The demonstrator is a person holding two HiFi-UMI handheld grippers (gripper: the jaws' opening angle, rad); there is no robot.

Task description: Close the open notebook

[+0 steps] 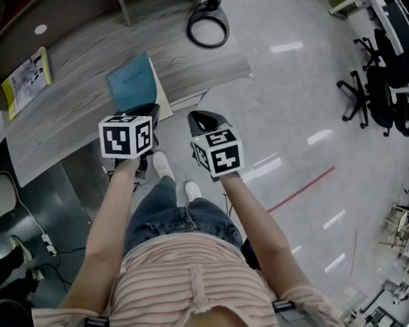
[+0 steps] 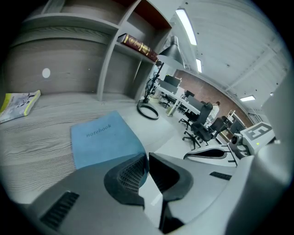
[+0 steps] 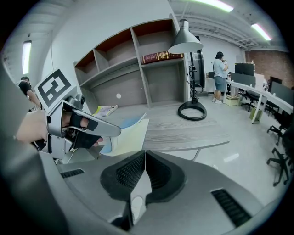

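The fingers (image 2: 131,176) of the left gripper (image 2: 147,158) are clenching on the near edge of the notebook (image 1: 132,84); its blue cover (image 2: 103,137) is curving down into the narrow gap between them, so I am reading this as a pinch on the cover alone.

A yellow booklet (image 1: 25,80) is lying well to the left of the notebook on the grey table (image 1: 70,112). The notebook itself is lying at the table's near edge, just beyond the left gripper, with the printed outside of the cover facing up; in the right gripper view the cover is arching a little above a cream page (image 3: 128,135) that is peeking out along the notebook's right side.

The right gripper (image 3: 145,156) is hovering just right of the notebook and apart from it, its fingers pressing together on nothing. The ring-shaped lamp base (image 1: 208,29) is sitting farther right of the notebook, near the table's far corner.

Judging from this, the closing is nearly done: the cover is already lying over the pages; what is remaining is laying the held edge flat and letting it go.
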